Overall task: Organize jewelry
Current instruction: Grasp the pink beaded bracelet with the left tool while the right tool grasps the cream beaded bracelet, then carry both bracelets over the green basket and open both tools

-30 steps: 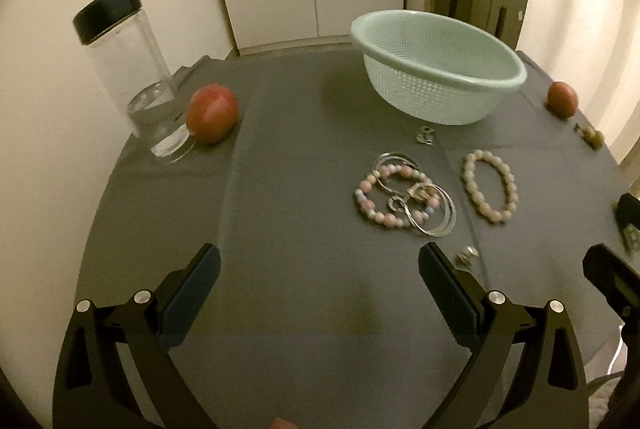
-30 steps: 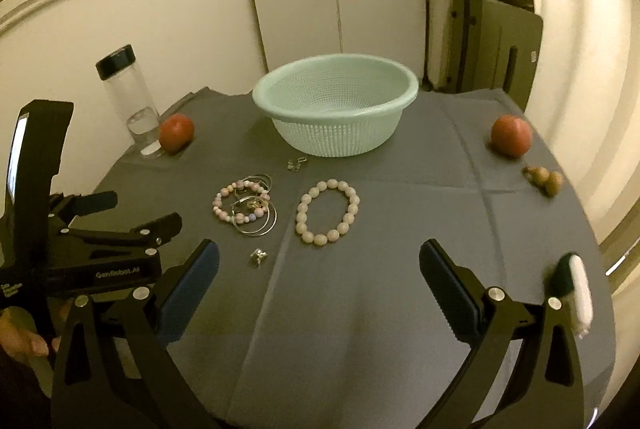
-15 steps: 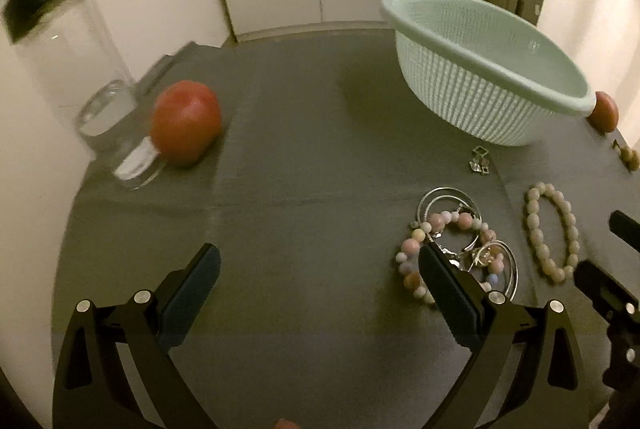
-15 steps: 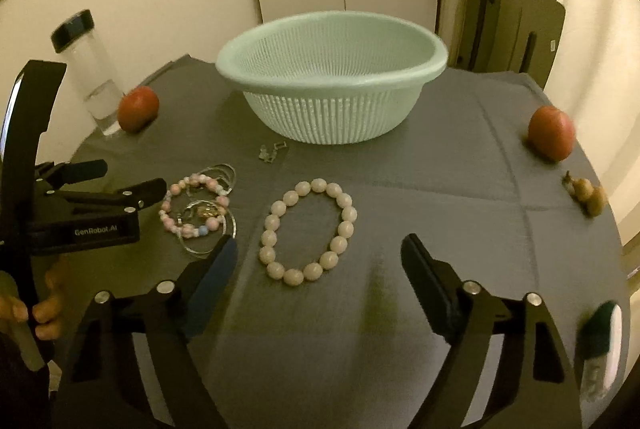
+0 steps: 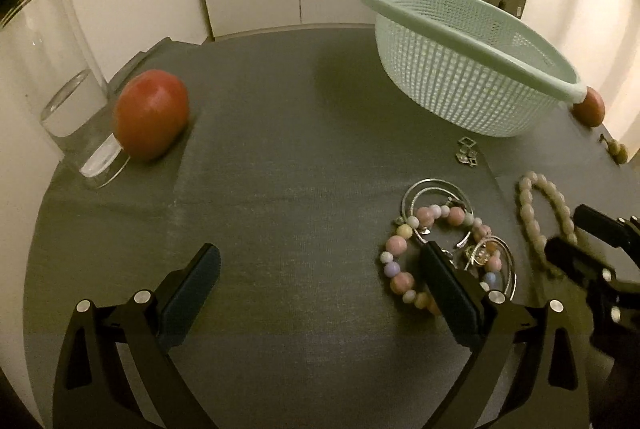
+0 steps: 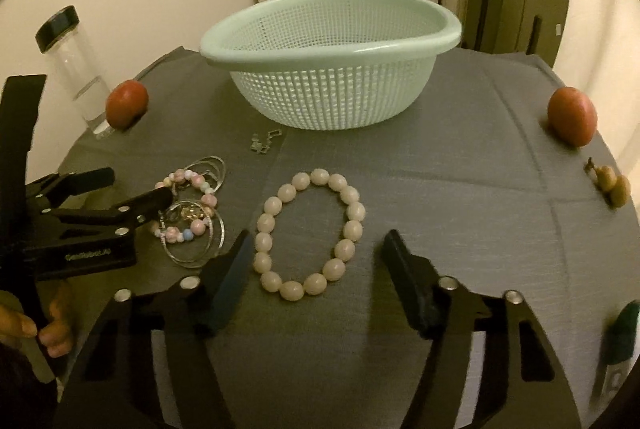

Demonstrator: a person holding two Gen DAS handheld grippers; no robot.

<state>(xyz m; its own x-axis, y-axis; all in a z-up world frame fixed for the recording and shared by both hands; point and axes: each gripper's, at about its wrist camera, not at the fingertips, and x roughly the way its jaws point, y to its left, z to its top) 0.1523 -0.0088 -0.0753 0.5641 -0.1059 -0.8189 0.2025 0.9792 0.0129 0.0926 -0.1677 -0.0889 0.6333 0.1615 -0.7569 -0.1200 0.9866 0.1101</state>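
A pale bead bracelet [image 6: 310, 233] lies on the grey cloth, its near side between the fingers of my open right gripper [image 6: 318, 255]; it also shows in the left wrist view [image 5: 544, 213]. A pastel bead bracelet [image 6: 188, 205] tangled with silver hoops [image 6: 196, 249] lies to its left. My open left gripper [image 5: 320, 265] is low over the cloth, its right finger overlapping that pile [image 5: 440, 241]. A small silver charm [image 6: 265, 141] lies by the mint basket [image 6: 332, 41].
A glass jar with a black lid [image 6: 74, 69] and a red fruit [image 6: 127, 103] stand at the left edge. Another red fruit [image 6: 572, 115] and small brown items [image 6: 610, 183] lie at the right. A green object [image 6: 620, 329] sits near right.
Both grippers have moved forward and lower towards the jewelry. The right gripper's fingers have narrowed and now frame the pale bracelet. The left gripper's right finger now reaches the tangled pile.
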